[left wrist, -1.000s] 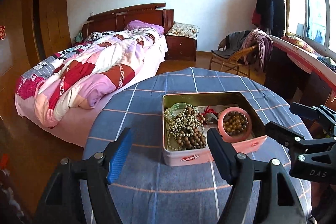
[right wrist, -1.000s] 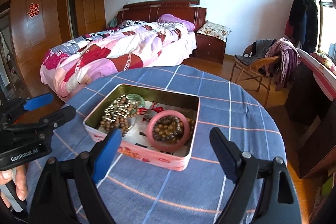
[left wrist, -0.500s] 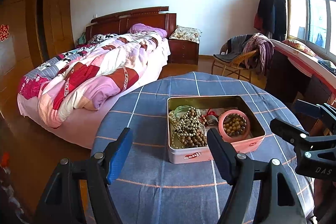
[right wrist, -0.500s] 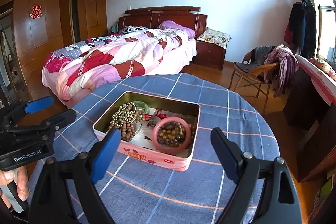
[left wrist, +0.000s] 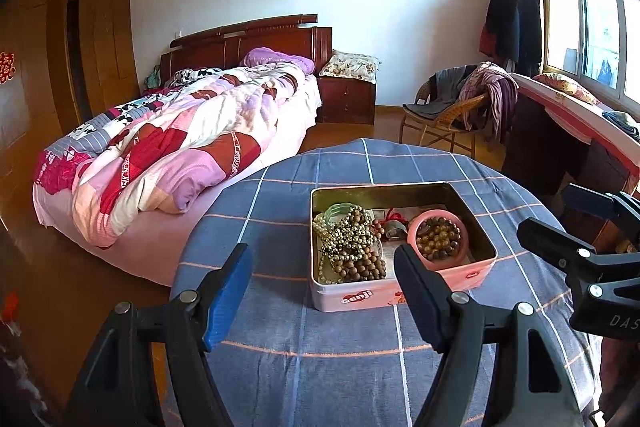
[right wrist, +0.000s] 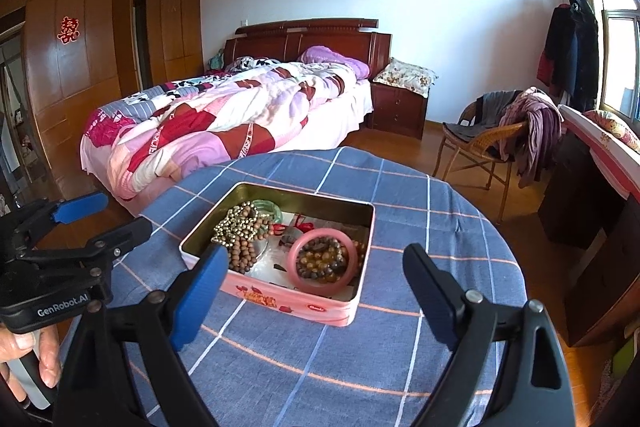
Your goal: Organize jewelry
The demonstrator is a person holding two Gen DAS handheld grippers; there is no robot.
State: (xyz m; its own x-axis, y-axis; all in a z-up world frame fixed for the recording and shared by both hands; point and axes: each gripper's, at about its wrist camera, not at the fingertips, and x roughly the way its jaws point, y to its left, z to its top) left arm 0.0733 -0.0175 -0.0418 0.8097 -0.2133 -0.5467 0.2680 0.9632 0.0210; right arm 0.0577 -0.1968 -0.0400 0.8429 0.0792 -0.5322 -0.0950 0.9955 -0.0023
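Grippers are both backing away from the tin (left wrist: pixel 400 291): over the last second it is shrinking in both wrist views, and we are keeping left gripper (left wrist: pixel 322 293) and right gripper (right wrist: pixel 312 297) spread wide, grasping nothing. Jewelry is sitting inside the open tin near the middle of the table (left wrist: pixel 320 367) — pink bangle (right wrist: pixel 322 261) ringing amber beads, brown bead strings (left wrist: pixel 358 263) heaped beside. We are reading this retreat as fitting either a finished tidy or a pause mid-sort.

We count one open pink rectangular metal tin (left wrist: pixel 400 297) on one round table under a blue checked cloth (left wrist: pixel 340 359). Inside it we see one pink ring-shaped bangle (right wrist: pixel 322 261), one pale green bangle (right wrist: pixel 268 207), and several beaded strands we cannot count.
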